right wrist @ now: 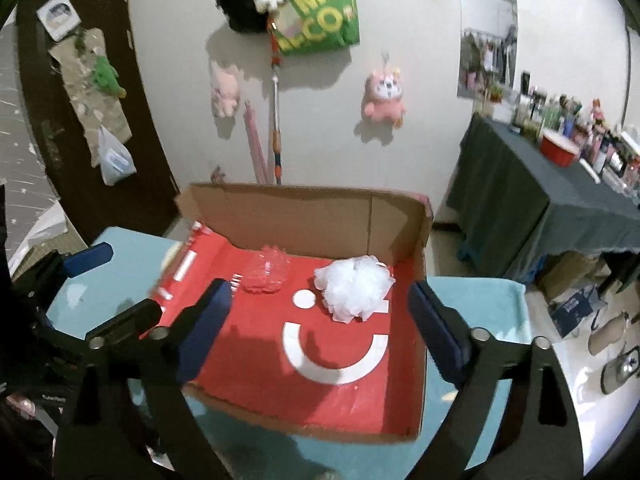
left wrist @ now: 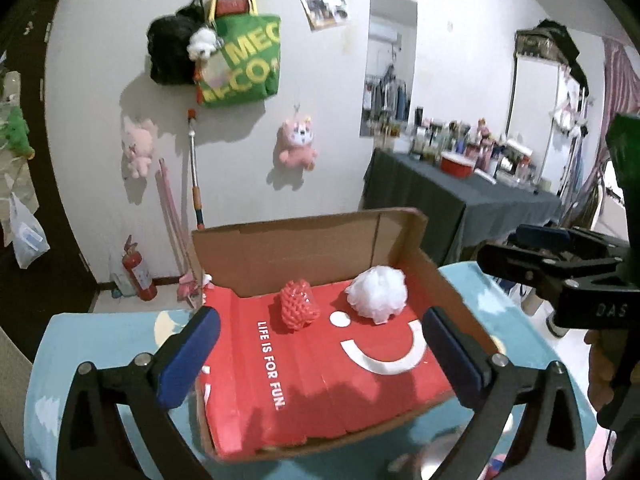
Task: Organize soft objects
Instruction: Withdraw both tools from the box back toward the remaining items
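Observation:
An open cardboard box [left wrist: 280,240] with a red printed floor stands on a light blue table [left wrist: 100,340]. A red foam net [left wrist: 298,308] and a white mesh pouf [left wrist: 378,294] lie at the back of the box floor. My left gripper [left wrist: 320,356] is open and empty above the box's front. In the right wrist view the box [right wrist: 320,216], net [right wrist: 266,270] and pouf [right wrist: 352,286] show again. My right gripper [right wrist: 316,328] is open and empty over the box. The right gripper shows at the right edge of the left wrist view [left wrist: 560,264].
A dark-clothed side table [left wrist: 460,196] with many bottles and a red bowl stands at right. Plush toys [left wrist: 298,144] and a green bag [left wrist: 240,60] hang on the wall. A fire extinguisher [left wrist: 138,268] stands on the floor. Shoes [right wrist: 612,344] lie at right.

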Tool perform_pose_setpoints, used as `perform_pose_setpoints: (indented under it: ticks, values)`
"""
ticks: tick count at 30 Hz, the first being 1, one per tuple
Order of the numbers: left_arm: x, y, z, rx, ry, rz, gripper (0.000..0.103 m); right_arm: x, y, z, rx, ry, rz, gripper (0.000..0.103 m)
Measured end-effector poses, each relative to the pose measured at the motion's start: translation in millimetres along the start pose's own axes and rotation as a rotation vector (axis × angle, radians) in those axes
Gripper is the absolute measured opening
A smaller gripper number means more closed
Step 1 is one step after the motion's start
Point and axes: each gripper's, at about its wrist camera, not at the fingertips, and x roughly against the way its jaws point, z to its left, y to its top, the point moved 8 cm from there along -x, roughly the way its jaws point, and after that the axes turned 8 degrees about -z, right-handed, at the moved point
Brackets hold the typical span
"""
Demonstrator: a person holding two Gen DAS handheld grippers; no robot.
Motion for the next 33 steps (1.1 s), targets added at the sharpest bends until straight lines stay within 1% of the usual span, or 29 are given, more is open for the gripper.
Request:
perform_pose_setpoints:
  ticks: [6, 12, 15, 16, 18, 22, 23, 26, 29, 33]
  values:
    - [54.9, -8.2, -4.2, 0.003, -0.001, -0.071, 0.103, 62.9, -6.4, 18.5, 0.011, 0.028, -0.084, 0.091]
    - [102.5, -21.8, -8.9, 0.008, 0.007, -0.136, 0.103, 124.0, -23.9, 30.0, 0.010, 0.056, -0.163, 0.091]
    - [127.0, -35.3, -14.9, 0.022, -0.013, -0.177, 0.103, 151.5, -35.8, 34.0, 0.026, 0.041, -0.218, 0.095]
    - [133.9, -39.6, -18.6, 0.016, -0.015, -0.187, 0.103, 163.0, -41.7, 35.3, 0.030, 0.036, -0.245, 0.097]
    - [147.5, -49.9, -25.0, 0.004, -0.011, -0.211, 0.103, 180.7, -53.1, 38.7, 0.040, 0.035, -0.285, 0.097]
    - [169.9, -76.8, -40.8, 0.008, -0.026, -0.247, 0.103, 215.1, -84.9, 45.0, 0.061, -0.012, -0.375, 0.098]
    - [175.2, -83.7, -45.2, 0.002, -0.026, -0.258, 0.103, 222.4, -95.1, 46.9, 0.063, -0.019, -0.394, 0.099]
    - [187.2, -105.0, -59.1, -0.017, -0.028, -0.292, 0.103, 235.4, -120.8, 50.7, 0.064, -0.039, -0.421, 0.100]
    - [194.4, -129.3, -68.7, -0.028, 0.002, -0.316, 0.103, 246.1, -147.1, 51.6, 0.047, -0.063, -0.449, 0.100]
    - [194.5, -155.1, -75.1, -0.031, 0.018, -0.310, 0.103, 248.3, -177.6, 52.9, 0.054, -0.116, -0.466, 0.100]
